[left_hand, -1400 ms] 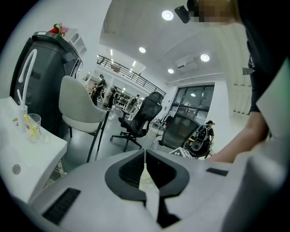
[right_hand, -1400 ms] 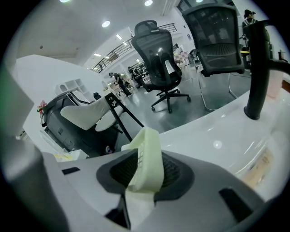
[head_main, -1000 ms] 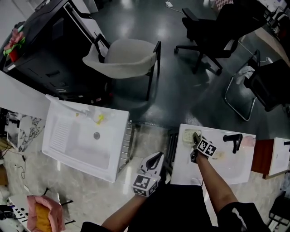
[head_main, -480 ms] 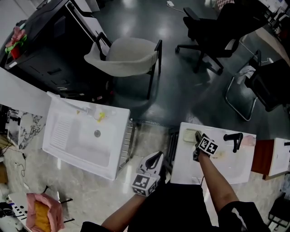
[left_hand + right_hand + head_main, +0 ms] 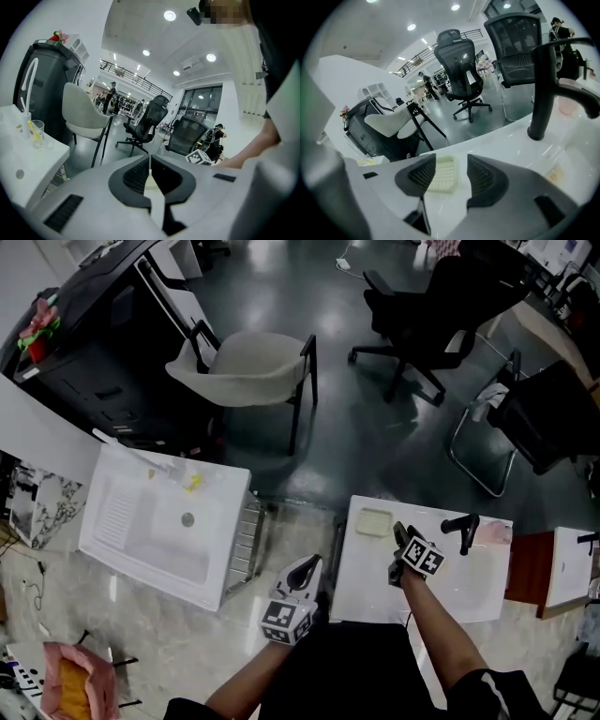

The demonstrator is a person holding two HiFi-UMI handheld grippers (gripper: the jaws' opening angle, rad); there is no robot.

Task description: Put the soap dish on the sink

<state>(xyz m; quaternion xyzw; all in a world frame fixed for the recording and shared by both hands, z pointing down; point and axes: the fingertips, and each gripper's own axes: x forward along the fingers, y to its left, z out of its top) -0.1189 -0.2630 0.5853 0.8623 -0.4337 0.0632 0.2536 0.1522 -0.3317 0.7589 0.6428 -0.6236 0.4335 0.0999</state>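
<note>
Soap dish (image 5: 372, 521) lies flat, long axis along sink (image 5: 361, 570) rear rim.

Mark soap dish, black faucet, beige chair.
soap dish (image 5: 373, 521), head view, centre of its top
black faucet (image 5: 543, 89), right gripper view, upright stem
beige chair (image 5: 251, 369), head view, seat shell

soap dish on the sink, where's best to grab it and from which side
Probably by its opposite side edges, coming down from above and the front. The soap dish lies low and flat at the back left corner of the sink, so only its rim offers a hold.
</note>
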